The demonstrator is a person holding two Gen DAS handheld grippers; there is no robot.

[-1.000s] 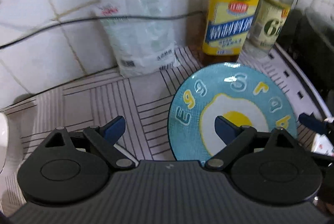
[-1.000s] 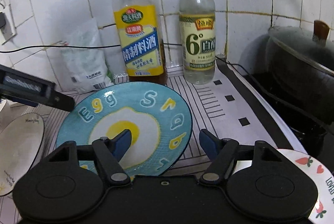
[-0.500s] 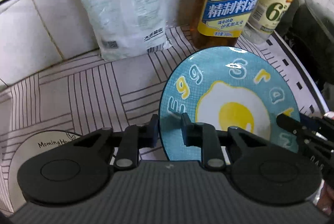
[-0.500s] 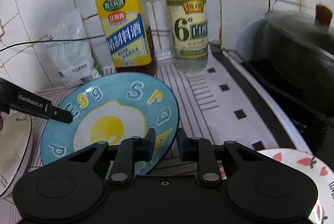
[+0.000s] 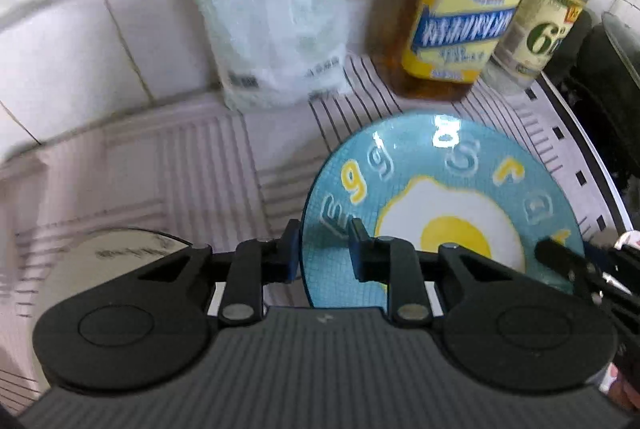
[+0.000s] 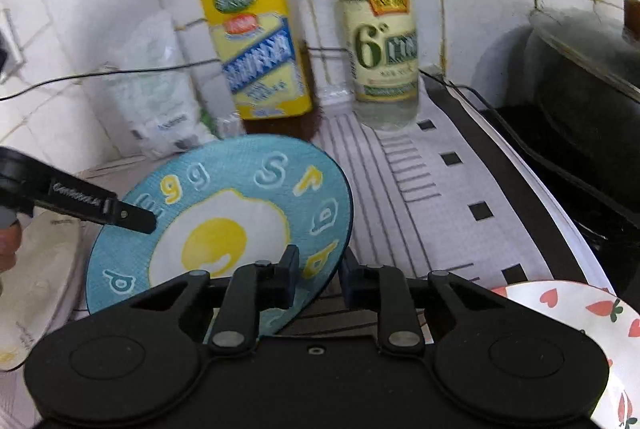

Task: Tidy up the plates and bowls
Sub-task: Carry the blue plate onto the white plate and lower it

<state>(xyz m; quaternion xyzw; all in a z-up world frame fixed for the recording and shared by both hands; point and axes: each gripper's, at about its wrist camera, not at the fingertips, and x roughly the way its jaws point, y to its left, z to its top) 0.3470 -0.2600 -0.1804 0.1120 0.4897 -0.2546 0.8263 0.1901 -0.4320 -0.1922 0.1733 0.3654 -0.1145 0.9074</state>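
The counter [image 6: 460, 213], covered with a white mat of grey stripes and black squares, is filling the middle of both views and running up to a white tiled wall [image 5: 60, 41]. A dark pot [image 6: 580, 97] is sitting at the right edge of the right wrist view. The blue plate [image 5: 440, 205] with a fried-egg picture is lying centre right in the left wrist view and lower left of centre in the right wrist view, tilted, its far edge raised. Behind it, in the upper part of the frames, a yellow-labelled bottle [image 6: 256, 45] and a clear bottle [image 6: 380, 37] with a green "6" are standing side by side against the wall, and a white plastic bag [image 5: 272, 29] is leaning to their left. A white plate [image 5: 116, 257] is showing at the lower left of the left wrist view, and a strawberry-print plate [image 6: 584, 321] at the lower right of the right wrist view.

The left tongs [image 5: 324, 249] are clenching the blue plate's left rim, one finger above and one below. The right tongs [image 6: 320, 277] are clenching its right rim in the same way. The left tongs' jaws have just been shifting slightly on that rim.
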